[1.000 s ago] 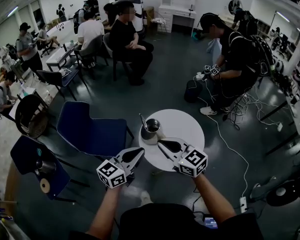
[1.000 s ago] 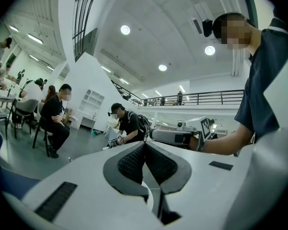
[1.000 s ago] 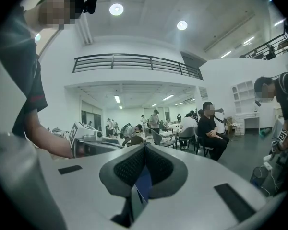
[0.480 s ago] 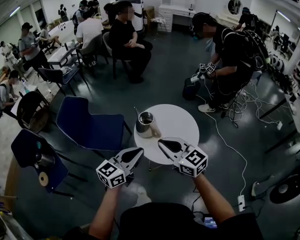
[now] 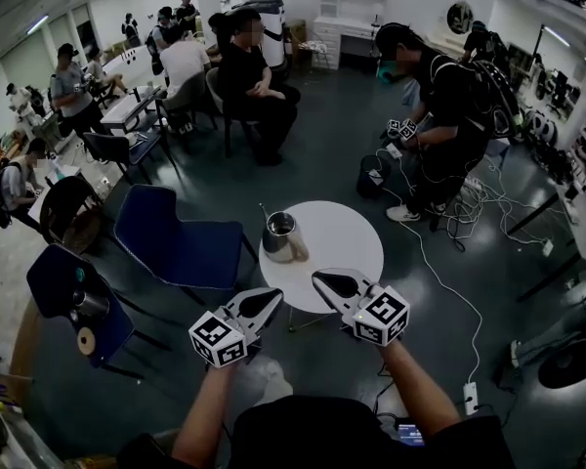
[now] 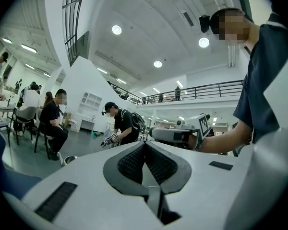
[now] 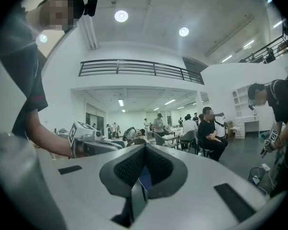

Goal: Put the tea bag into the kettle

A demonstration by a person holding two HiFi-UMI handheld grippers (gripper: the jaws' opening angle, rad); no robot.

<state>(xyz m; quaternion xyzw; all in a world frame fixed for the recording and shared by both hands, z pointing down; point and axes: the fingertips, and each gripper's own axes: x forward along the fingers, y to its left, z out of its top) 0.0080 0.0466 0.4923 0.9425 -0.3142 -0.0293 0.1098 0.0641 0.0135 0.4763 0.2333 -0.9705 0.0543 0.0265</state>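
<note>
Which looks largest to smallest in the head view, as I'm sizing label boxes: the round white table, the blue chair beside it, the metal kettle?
Largest: round white table and blue chair. They look about alike, so I won't rank one over the other.
Smallest: metal kettle, clearly smaller, standing at the table's left edge.

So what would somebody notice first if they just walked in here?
The round white table stands out against the dark floor, with a shiny metal kettle near its left edge. Just in front of it, low in the head view, the left gripper and the right gripper point toward the table, both shut and empty. A blue chair stands to the table's left.
</note>
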